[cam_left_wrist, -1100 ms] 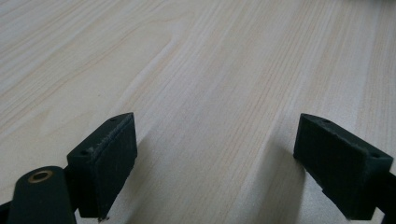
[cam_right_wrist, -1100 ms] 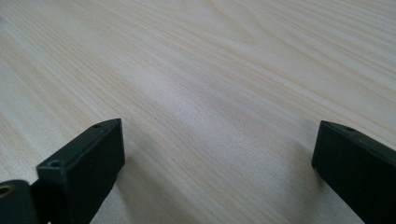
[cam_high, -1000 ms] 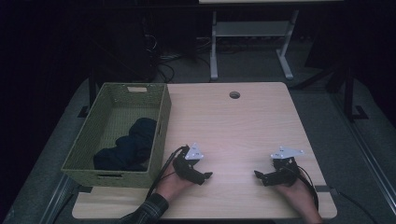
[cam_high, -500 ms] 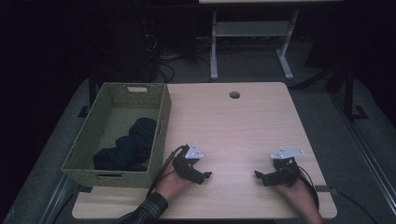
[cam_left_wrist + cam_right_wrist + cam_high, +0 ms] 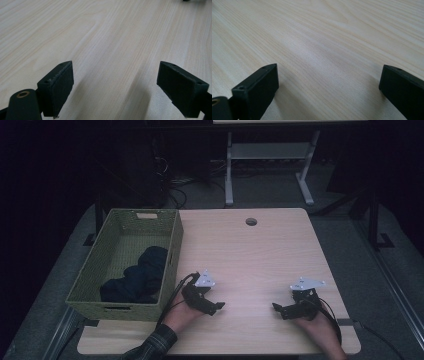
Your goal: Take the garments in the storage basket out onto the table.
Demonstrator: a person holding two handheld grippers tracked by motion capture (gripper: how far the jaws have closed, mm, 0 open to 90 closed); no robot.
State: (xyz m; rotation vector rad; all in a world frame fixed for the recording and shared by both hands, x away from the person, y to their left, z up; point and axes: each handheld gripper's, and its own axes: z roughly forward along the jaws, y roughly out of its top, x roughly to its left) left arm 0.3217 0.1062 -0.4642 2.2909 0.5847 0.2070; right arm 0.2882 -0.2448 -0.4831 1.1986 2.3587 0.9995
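A green woven basket [image 5: 172, 251] stands on the left part of the wooden table [image 5: 250, 255], with dark blue clothing [image 5: 137, 276] bunched inside it. My left gripper [image 5: 216, 308] rests near the table's front edge, just right of the basket, pointing right. My right gripper [image 5: 277, 309] lies near the front right, pointing left toward it. In the left gripper view the left gripper [image 5: 122, 88] is open over bare wood. The right gripper [image 5: 328, 88] stands open too, nothing between its jaws.
A round cable hole [image 5: 251, 221] sits near the table's far edge. Beyond the table, a white metal stand [image 5: 267, 155] and loose cables [image 5: 180, 185] occupy the dark floor. A black cable [image 5: 175, 292] trails from the left gripper past the basket's corner.
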